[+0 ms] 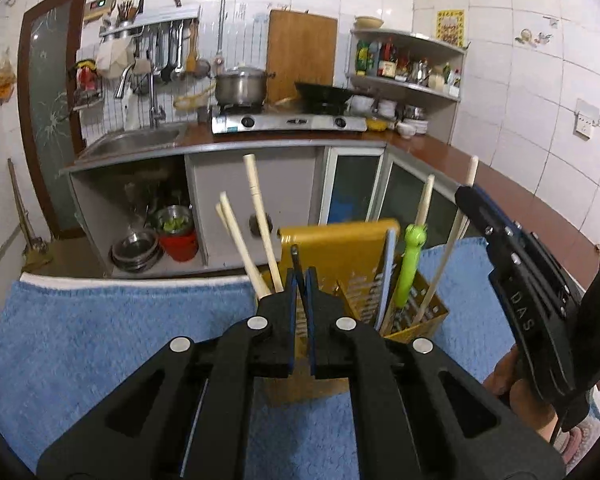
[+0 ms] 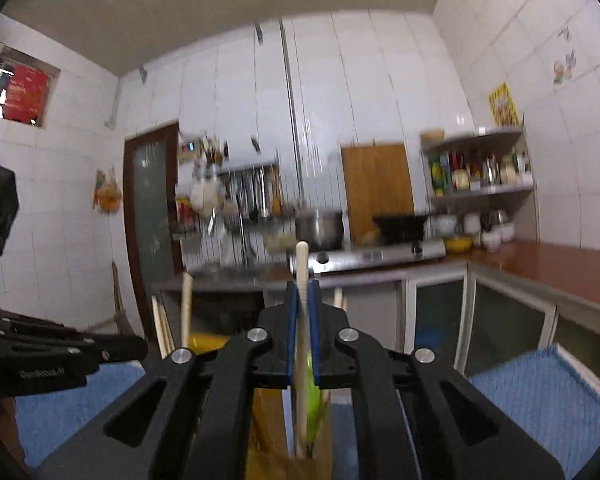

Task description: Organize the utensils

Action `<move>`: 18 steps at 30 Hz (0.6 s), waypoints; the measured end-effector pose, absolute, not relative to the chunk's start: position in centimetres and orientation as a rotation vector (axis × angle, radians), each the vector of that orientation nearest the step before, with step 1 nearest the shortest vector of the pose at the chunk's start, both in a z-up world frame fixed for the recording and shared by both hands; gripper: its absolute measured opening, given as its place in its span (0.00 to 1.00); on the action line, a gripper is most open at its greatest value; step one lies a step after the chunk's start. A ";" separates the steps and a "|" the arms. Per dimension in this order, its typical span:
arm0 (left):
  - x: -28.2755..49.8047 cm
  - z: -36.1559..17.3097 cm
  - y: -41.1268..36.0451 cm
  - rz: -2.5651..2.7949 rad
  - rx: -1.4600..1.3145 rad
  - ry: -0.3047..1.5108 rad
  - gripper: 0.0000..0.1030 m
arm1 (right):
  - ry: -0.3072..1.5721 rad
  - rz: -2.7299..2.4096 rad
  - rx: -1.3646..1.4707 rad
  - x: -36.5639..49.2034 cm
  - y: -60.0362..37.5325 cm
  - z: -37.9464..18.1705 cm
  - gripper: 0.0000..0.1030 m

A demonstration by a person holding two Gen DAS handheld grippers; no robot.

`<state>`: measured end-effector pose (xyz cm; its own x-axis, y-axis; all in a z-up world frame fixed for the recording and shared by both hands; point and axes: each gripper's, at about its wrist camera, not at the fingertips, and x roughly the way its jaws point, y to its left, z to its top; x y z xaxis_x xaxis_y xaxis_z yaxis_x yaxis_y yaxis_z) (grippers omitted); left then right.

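A yellow utensil holder (image 1: 340, 252) stands on a blue towel (image 1: 100, 340). It holds several pale chopsticks (image 1: 260, 216), a green-handled utensil (image 1: 410, 268) and a grey-blue flat utensil (image 1: 388, 276). My left gripper (image 1: 300, 280) is shut on a thin dark utensil (image 1: 296, 258) just above the holder's left compartment. My right gripper (image 2: 303, 300) is shut on a pale chopstick (image 2: 302, 264) that stands upright over the holder (image 2: 268, 412), next to the green handle (image 2: 312, 400). The right gripper also shows in the left wrist view (image 1: 512, 264).
Beyond the towel are a kitchen counter (image 1: 440, 148) with a sink (image 1: 140, 138), a gas stove (image 1: 288, 122) with a pot (image 1: 240, 86), a corner shelf of bottles (image 1: 404, 64), and an open cabinet with steel bowls (image 1: 140, 248).
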<state>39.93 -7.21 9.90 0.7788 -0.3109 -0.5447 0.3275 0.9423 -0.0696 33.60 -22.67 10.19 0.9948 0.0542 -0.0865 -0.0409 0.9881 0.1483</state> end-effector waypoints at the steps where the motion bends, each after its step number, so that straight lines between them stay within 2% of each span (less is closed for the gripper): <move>1: 40.1 9.6 -7.1 -0.340 0.027 0.595 0.04 | 0.106 0.044 0.152 33.7 -22.9 9.9 0.06; 6: 39.5 9.2 -5.9 -0.310 0.014 0.613 0.06 | 0.200 0.063 0.201 33.4 -24.2 9.5 0.10; 7: 39.1 9.4 -5.6 -0.304 0.012 0.611 0.07 | 0.203 0.066 0.207 33.0 -24.4 9.6 0.27; 8: 38.5 9.7 -5.1 -0.297 0.006 0.605 0.07 | 0.205 0.062 0.214 32.5 -24.6 9.7 0.52; 9: 38.0 9.9 -4.7 -0.293 -0.002 0.603 0.07 | 0.197 0.052 0.222 31.6 -24.8 10.1 0.57; 12: 36.0 10.4 -3.3 -0.296 -0.041 0.610 0.09 | 0.202 0.058 0.222 29.0 -24.8 10.7 0.57; 15: 32.9 11.2 -1.8 -0.276 -0.062 0.591 0.31 | 0.209 0.068 0.227 26.4 -24.8 11.3 0.57; 17: 30.1 12.0 -0.8 -0.257 -0.070 0.555 0.59 | 0.208 0.070 0.223 23.9 -24.7 11.9 0.58; 18: 29.0 12.4 -0.4 -0.253 -0.073 0.542 0.65 | 0.210 0.071 0.219 23.0 -24.6 12.1 0.59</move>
